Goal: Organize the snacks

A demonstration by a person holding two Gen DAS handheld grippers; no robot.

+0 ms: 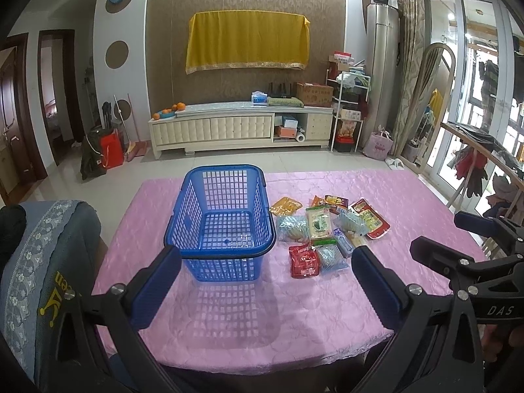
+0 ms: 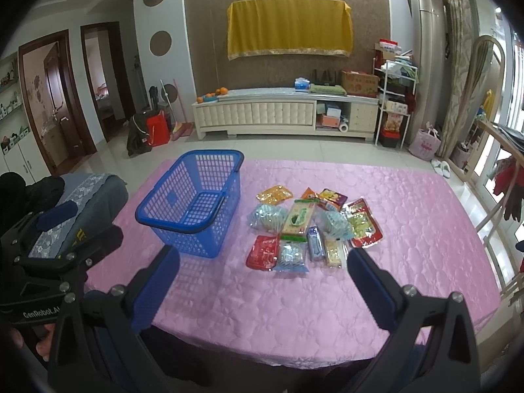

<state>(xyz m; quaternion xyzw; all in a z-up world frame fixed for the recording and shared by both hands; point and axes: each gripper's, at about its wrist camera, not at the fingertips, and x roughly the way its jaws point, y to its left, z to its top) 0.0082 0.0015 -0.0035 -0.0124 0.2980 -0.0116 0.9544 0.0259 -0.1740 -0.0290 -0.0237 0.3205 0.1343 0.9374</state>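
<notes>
An empty blue plastic basket [image 1: 222, 219] stands on the pink tablecloth [image 1: 327, 308], left of centre; it also shows in the right wrist view [image 2: 193, 203]. Several snack packets [image 1: 327, 229] lie flat in a cluster to its right, among them a red packet [image 1: 304, 260], a green-and-cream packet [image 1: 318, 222] and an orange packet [image 1: 284, 206]. The cluster also shows in the right wrist view [image 2: 311, 229]. My left gripper [image 1: 265, 262] is open and empty above the table's near edge, in front of the basket. My right gripper [image 2: 262, 262] is open and empty, in front of the packets.
A chair back with a blue patterned cover [image 1: 49, 262] stands at the table's left. A clothes rack [image 1: 484, 150] stands to the right. A TV cabinet [image 1: 242, 124] lies across the floor beyond the table. The right gripper's body shows at the right of the left wrist view [image 1: 475, 245].
</notes>
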